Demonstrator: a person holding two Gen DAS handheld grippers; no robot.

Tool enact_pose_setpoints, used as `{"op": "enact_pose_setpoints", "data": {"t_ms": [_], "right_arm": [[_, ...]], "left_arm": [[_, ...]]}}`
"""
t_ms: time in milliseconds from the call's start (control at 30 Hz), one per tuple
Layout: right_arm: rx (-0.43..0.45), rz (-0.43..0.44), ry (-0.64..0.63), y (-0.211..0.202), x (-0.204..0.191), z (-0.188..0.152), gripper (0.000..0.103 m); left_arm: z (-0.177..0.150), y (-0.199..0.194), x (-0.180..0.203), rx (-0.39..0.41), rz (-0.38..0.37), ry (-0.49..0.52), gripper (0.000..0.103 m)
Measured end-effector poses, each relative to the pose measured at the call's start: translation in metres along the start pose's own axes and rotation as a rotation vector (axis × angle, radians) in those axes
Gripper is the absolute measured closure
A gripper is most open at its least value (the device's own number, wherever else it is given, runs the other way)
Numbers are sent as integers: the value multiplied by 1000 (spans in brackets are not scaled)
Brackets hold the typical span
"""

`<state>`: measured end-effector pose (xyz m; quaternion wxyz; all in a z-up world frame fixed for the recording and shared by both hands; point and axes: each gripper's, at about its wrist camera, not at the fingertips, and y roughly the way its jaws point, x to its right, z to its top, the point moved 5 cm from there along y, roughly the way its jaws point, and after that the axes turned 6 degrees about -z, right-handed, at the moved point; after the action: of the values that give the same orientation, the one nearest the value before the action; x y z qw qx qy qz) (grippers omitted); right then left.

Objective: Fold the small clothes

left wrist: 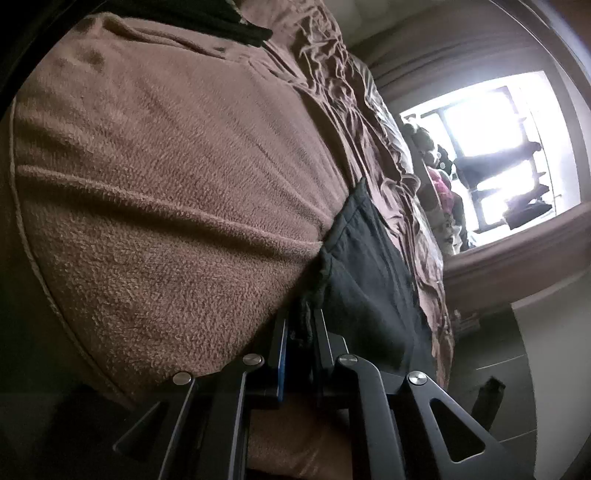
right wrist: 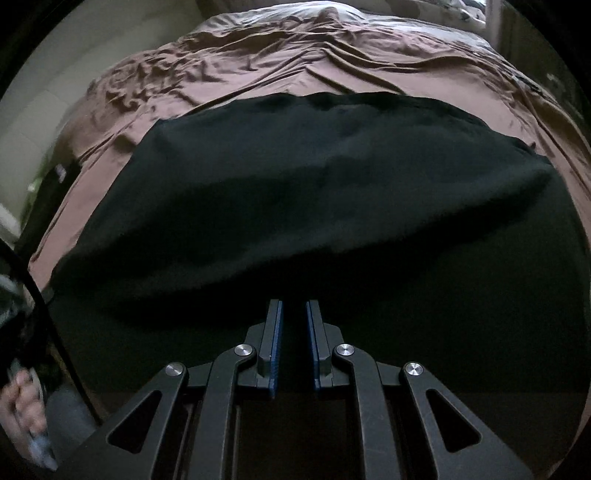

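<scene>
Left two-finger black gripper with blue pads point(left wrist: 300, 325) pinching a bunched edge of the black soft-cotton garment point(left wrist: 364, 266), fabric visibly caught between the two narrow-set fingers. Garment there hanging against the side of the bed, just beside a brown fuzzy terry towel point(left wrist: 166, 177) that fills most of the left wrist view and touches the garment's gathered edge. Beyond the towel, the crumpled brown bed sheet point(left wrist: 332, 66), and past the bed a bright window point(left wrist: 491, 147) with dark clothes hung before it. Another black cloth point(left wrist: 229, 22) at the towel's far corner, only partly seen. In the right wrist view, right two-finger black gripper with blue pads point(right wrist: 294, 317) hovering above the same black garment point(right wrist: 314, 177), which lies spread flat across the near half of the brown sheet point(right wrist: 288, 62); fingers close together with a narrow gap, whether any cloth sits between them impossible to tell against the dark fabric. No brand, label or writing readable anywhere on garment, towel or grippers.
</scene>
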<state>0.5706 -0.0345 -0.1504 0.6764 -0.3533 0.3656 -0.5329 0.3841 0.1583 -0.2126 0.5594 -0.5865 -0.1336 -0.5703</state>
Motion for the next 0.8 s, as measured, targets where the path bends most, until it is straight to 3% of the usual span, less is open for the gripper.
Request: {"op": "enact_pose_setpoints", "data": {"t_ms": [167, 800], "right_arm": [[7, -16, 15, 25, 0, 37, 93], [-11, -41, 79, 69, 6, 92, 96]], "left_arm": [[1, 1, -4, -4, 0, -6, 92], [4, 3, -12, -12, -42, -37, 93]]}}
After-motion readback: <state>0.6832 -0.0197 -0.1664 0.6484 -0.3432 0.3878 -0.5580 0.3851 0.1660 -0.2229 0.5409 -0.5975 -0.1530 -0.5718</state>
